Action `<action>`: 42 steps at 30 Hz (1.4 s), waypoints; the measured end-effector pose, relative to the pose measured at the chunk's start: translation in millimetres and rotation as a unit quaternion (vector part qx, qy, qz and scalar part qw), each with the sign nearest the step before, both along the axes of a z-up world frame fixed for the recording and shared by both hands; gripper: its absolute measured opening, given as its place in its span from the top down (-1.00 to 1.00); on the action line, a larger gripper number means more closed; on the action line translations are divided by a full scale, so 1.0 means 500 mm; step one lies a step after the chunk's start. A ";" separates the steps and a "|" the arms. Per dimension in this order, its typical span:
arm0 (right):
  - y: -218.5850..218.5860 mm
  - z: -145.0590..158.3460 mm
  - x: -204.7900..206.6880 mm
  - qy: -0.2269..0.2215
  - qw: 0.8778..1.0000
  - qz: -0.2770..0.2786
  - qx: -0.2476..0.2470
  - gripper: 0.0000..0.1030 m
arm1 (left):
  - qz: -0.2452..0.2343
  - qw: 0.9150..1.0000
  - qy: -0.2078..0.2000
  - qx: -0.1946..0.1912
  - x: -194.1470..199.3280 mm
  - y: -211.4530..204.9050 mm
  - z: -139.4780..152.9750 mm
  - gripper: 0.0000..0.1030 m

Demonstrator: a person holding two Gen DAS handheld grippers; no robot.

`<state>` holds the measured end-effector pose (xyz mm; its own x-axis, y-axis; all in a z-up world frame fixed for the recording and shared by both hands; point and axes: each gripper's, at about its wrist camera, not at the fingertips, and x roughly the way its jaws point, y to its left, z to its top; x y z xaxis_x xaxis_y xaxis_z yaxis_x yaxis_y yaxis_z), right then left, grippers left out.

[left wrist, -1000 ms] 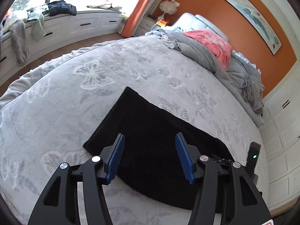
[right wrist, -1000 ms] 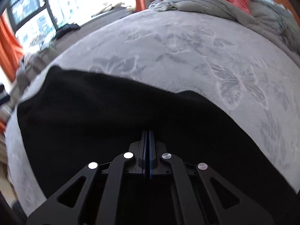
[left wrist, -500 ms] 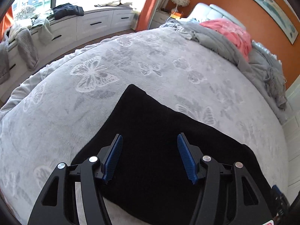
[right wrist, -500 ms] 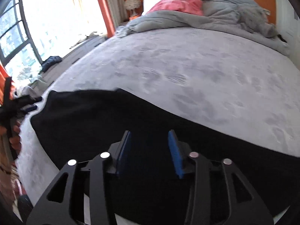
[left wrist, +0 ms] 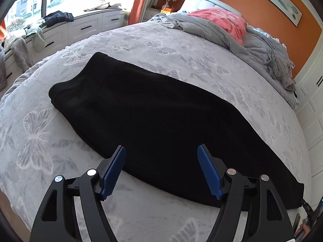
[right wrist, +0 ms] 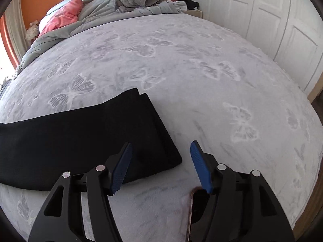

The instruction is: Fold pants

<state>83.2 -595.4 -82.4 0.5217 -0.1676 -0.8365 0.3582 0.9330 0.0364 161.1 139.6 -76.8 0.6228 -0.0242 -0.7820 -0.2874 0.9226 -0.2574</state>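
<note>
We see the black pants (left wrist: 153,109) lying flat on the bed (left wrist: 181,46) as 1 long strip, legs stacked, just ahead of the left claw (left wrist: 161,169). The cuff end (right wrist: 159,137) lies just ahead of the right claw (right wrist: 160,165). Both claws are opening and grip nothing. We judge the lengthwise fold done; the crosswise folds remain.

Black pants (left wrist: 153,109) on grey butterfly-patterned bedspread (right wrist: 201,64).

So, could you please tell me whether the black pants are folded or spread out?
Folded lengthwise: the black pants lie as one long strip, two layered leg ends at the cuff.
</note>
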 end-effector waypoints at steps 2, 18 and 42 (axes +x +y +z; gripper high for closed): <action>-0.006 -0.013 0.004 0.001 1.000 0.024 0.006 -0.09 | -0.005 1.000 0.005 0.007 0.003 -0.035 -0.004 -0.39; -0.036 -0.003 0.025 -0.012 0.997 0.077 0.028 0.80 | -0.035 0.998 0.014 0.041 0.020 -0.185 -0.003 -0.39; 0.224 0.221 0.039 -0.133 0.961 0.111 0.216 0.70 | -0.008 0.999 0.010 -0.031 -0.015 0.067 -0.019 -0.39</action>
<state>102.6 -483.5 28.0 0.7094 0.3056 -0.6352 0.0762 0.8626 0.5001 153.8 173.0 -86.4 0.6068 -0.0827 -0.7905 -0.2782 0.9096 -0.3087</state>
